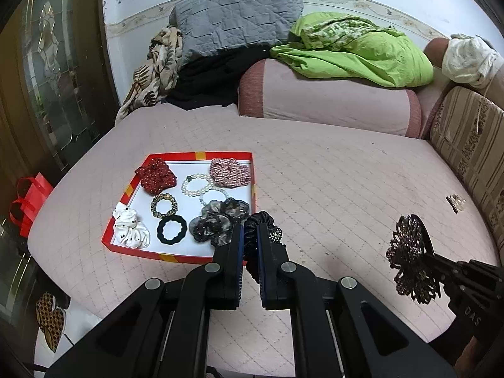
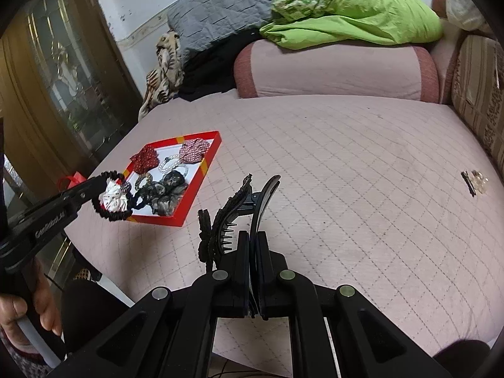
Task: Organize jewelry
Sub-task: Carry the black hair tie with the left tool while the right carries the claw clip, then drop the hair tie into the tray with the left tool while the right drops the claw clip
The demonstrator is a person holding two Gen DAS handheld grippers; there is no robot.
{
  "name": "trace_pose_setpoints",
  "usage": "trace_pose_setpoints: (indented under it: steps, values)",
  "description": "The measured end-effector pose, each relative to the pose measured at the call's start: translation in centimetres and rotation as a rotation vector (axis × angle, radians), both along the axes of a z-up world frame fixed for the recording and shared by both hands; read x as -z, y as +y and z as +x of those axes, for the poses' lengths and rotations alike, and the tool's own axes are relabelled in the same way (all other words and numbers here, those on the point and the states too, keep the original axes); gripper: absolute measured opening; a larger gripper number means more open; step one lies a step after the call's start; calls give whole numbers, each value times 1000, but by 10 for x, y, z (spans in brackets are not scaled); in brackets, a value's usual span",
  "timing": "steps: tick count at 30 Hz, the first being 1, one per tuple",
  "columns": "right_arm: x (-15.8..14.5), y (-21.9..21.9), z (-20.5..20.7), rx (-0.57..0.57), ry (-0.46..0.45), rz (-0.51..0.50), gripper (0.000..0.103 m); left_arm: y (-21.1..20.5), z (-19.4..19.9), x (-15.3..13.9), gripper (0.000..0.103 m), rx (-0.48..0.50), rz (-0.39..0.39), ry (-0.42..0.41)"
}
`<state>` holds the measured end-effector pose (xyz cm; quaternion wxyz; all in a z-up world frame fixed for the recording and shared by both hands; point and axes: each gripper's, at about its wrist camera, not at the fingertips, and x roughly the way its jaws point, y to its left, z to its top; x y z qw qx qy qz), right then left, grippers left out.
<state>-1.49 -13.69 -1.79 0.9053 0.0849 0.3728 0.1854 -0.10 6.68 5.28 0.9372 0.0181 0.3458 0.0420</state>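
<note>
A red-rimmed tray (image 1: pixel 132 186) (image 2: pixel 201 170) on the pink quilted bed holds several scrunchies, a pearl bracelet (image 1: pixel 197 184) and hair ties. My left gripper (image 1: pixel 250 230) (image 2: pixel 94 186) is shut on a black satin scrunchie (image 1: pixel 260 223) (image 2: pixel 110 198), held above the tray's near right corner. My right gripper (image 2: pixel 250 236) (image 1: pixel 431 258) is shut on a black hair clip with a dark lacy butterfly (image 2: pixel 220 220) (image 1: pixel 409 261), held above the bed to the right of the tray. A small clear clip (image 1: pixel 456 202) (image 2: pixel 475 181) lies at the far right.
A pink bolster (image 1: pixel 327 100), grey pillow (image 1: pixel 236 19), green cloth (image 1: pixel 362 50) and patterned cloth (image 1: pixel 157 69) lie at the bed's far side. A striped cushion (image 1: pixel 472 145) lines the right. A red bag (image 1: pixel 28 201) sits on the floor to the left.
</note>
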Motion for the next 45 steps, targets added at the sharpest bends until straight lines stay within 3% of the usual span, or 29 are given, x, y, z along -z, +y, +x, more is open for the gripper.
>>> trace_pose_setpoints:
  steps: [11, 23, 38, 45]
  values:
    - [0, 40, 23, -81, 18, -55, 5, 52, 20, 10, 8, -98, -2, 7]
    - [-12, 106, 54, -190, -4, -108, 5, 110, 70, 23, 8, -166, 4, 16]
    - [-24, 161, 109, -215, -35, -129, 5, 187, 145, 15, 8, -179, -142, -5]
    - [-21, 182, 139, -216, -29, -116, 5, 234, 161, 35, 8, -207, -252, 23]
